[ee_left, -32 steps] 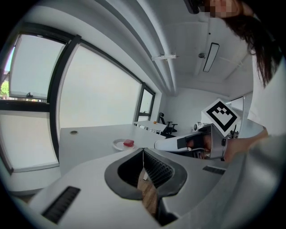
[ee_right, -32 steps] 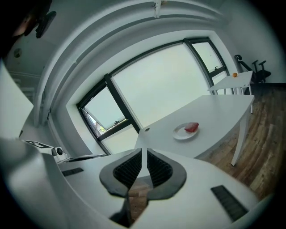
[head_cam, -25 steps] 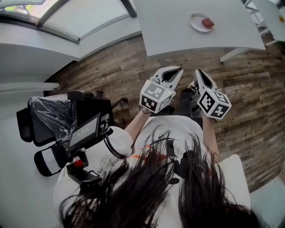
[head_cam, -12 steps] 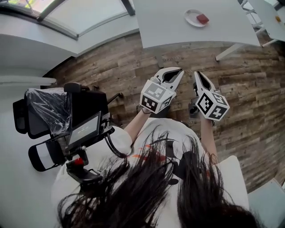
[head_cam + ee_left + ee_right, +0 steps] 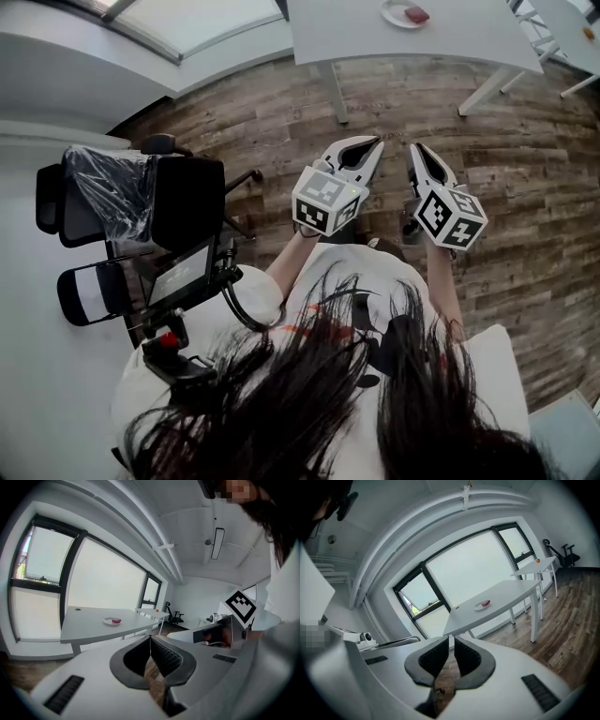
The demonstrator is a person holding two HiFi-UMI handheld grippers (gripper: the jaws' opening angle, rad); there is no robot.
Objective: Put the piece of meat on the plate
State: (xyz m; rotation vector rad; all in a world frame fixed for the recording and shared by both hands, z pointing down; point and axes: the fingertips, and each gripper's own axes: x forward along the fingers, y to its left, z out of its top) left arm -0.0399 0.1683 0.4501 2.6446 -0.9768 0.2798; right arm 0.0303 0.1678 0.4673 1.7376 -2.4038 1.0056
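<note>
A red piece of meat (image 5: 416,14) lies on a small white plate (image 5: 397,15) on the white table (image 5: 375,42) at the top of the head view. Both grippers hang over the wooden floor, far from the table. My left gripper (image 5: 375,142) is shut with nothing in it. My right gripper (image 5: 415,148) is shut and empty too. In the left gripper view the plate (image 5: 110,621) with the meat (image 5: 116,620) sits far beyond the touching jaw tips of the left gripper (image 5: 150,638). The right gripper view shows the plate (image 5: 479,605) and meat (image 5: 486,603) far beyond the right gripper (image 5: 451,638).
A black office chair (image 5: 141,202) wrapped in plastic stands at my left on the wooden floor (image 5: 525,169). A second white table (image 5: 581,28) with a small orange thing stands at the upper right. White window sills run along the left wall.
The table with the plate has slid toward the top of the head view and looks smaller, so I have drawn back from it. Both grippers stay shut.
</note>
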